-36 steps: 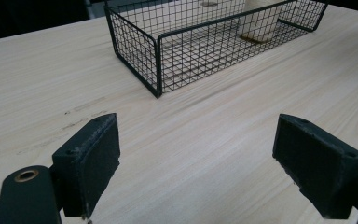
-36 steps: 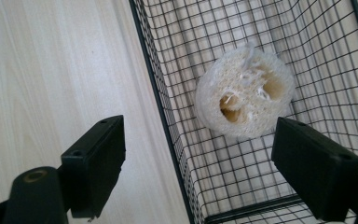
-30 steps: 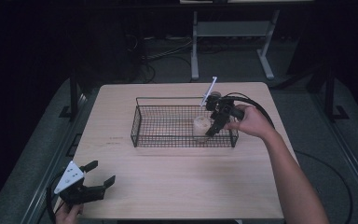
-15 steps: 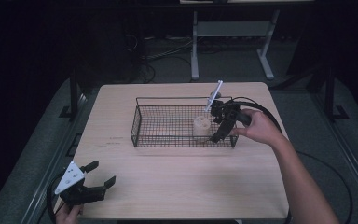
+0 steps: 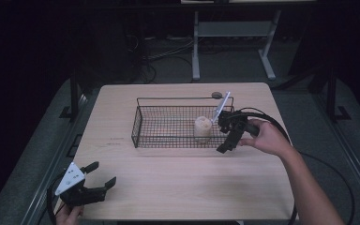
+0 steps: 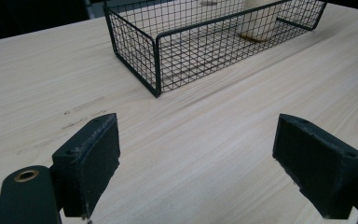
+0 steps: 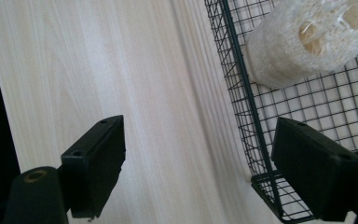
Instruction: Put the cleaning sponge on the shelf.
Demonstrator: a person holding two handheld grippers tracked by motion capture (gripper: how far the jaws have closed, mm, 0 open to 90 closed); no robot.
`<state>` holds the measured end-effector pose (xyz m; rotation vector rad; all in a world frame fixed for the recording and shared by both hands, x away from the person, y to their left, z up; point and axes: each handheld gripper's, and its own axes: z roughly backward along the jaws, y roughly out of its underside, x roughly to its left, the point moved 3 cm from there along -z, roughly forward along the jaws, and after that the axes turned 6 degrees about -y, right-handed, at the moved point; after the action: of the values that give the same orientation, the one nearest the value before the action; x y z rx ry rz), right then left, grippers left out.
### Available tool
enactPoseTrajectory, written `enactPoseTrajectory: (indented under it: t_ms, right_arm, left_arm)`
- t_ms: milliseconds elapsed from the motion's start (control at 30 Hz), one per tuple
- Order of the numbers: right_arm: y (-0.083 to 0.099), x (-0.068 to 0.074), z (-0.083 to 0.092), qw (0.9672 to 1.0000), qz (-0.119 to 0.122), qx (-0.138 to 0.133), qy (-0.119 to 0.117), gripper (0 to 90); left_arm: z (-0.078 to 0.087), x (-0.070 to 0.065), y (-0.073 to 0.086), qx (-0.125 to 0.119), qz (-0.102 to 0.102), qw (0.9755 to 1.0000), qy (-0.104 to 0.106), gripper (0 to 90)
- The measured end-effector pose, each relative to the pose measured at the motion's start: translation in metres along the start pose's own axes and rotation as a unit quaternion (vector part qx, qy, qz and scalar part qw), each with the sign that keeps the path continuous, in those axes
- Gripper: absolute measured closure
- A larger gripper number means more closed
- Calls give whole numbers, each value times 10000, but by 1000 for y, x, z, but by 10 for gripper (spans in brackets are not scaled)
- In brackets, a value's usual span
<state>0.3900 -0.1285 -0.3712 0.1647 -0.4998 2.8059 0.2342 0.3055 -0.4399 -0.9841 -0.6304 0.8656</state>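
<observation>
Loofah (image 5: 202, 128) stands upright inside the wire basket (image 5: 168, 139), toward its right end, on the wooden bench (image 5: 178, 183). Right gripper (image 5: 226, 140) hangs just outside the basket's right end, jaws spread and holding nothing; in the right gripper view the basket's corner (image 7: 265, 186) lies between the jaws, with the loofah (image 7: 307, 42) beyond. Left gripper (image 5: 101, 176) rests at the bench's near left corner, well apart from the basket, jaws also spread wide over bare wood (image 6: 196, 154).
</observation>
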Motion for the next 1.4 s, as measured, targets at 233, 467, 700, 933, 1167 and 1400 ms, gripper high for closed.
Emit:
enactPoseTrajectory:
  t_ms: [233, 467, 700, 933, 1167, 1400]
  right_arm:
    - [8, 4, -4, 10000, -14, 19, 9, 170]
    - [16, 9, -8, 10000, -47, 33, 9, 169]
    - [24, 14, -12, 10000, -20, 92, 31, 167]
    - [36, 20, -18, 9999, -83, 71, -29, 166]
    - [44, 24, -21, 9999, -91, 11, -41, 166]
    - [53, 28, -22, 9999, -146, 13, -23, 166]
  left_arm:
    - [1, 1, 0, 3, -6, 10000, -1, 141]
    - [1, 1, 0, 12, -2, 10000, -8, 141]
    - [1, 1, 0, 12, -3, 10000, -3, 141]
    - [0, 1, 1, 26, 0, 10000, 8, 141]
    - [0, 1, 1, 19, 14, 10000, 0, 141]
    - [1, 1, 1, 25, 13, 10000, 0, 141]
